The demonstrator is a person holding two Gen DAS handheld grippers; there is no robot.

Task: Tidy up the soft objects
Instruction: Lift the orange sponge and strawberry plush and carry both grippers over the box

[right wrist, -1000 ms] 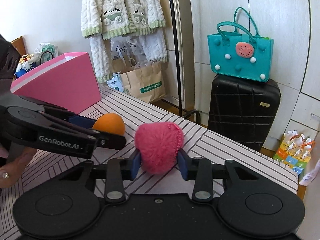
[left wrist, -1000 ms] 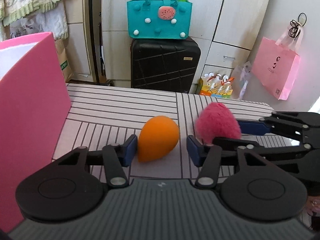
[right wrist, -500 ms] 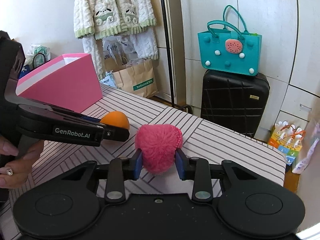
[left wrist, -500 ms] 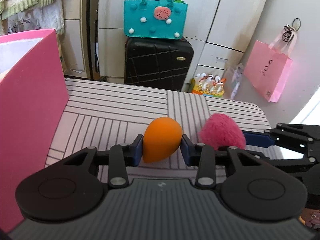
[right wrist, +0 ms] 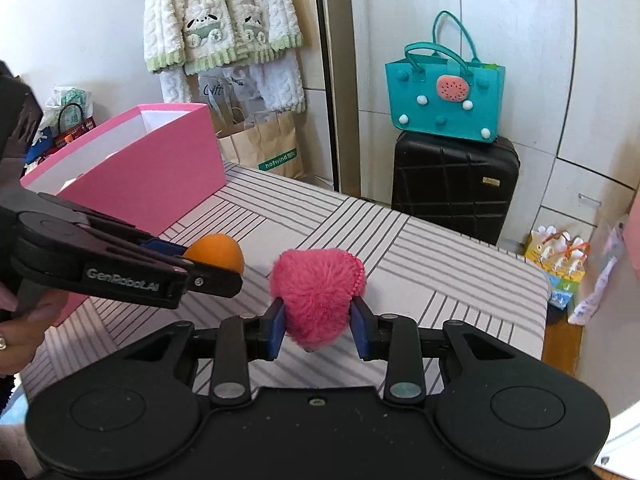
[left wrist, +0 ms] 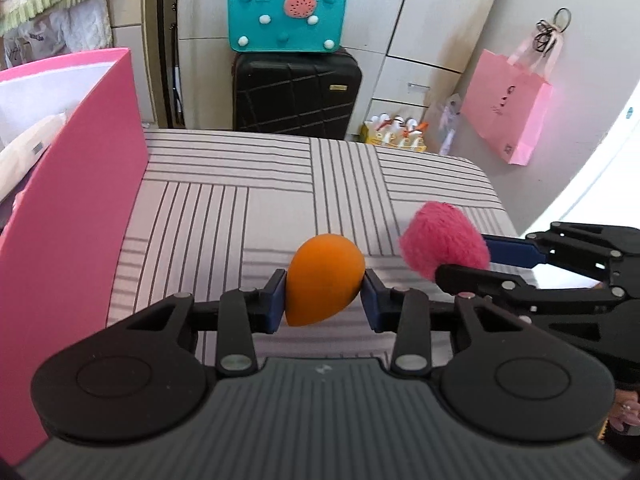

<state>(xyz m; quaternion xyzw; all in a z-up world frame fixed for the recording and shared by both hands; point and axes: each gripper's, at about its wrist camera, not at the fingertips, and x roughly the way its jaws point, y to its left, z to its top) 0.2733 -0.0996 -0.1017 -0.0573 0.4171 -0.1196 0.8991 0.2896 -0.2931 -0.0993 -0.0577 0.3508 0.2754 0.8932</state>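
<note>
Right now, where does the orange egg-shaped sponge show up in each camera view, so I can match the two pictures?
Left wrist view: the orange sponge sits at centre, pinched between the left tongs.
Right wrist view: the orange sponge is left of centre, partly hidden behind the left tongs, beside the pink fluffy heart.
Shared landmark: the teal bag on top of the black suitcase.

My left gripper (right wrist: pixel 216 276) reads "GenRobot.AI" along its side; the brown paper bag (right wrist: pixel 276 152) says "hotwind".
</note>
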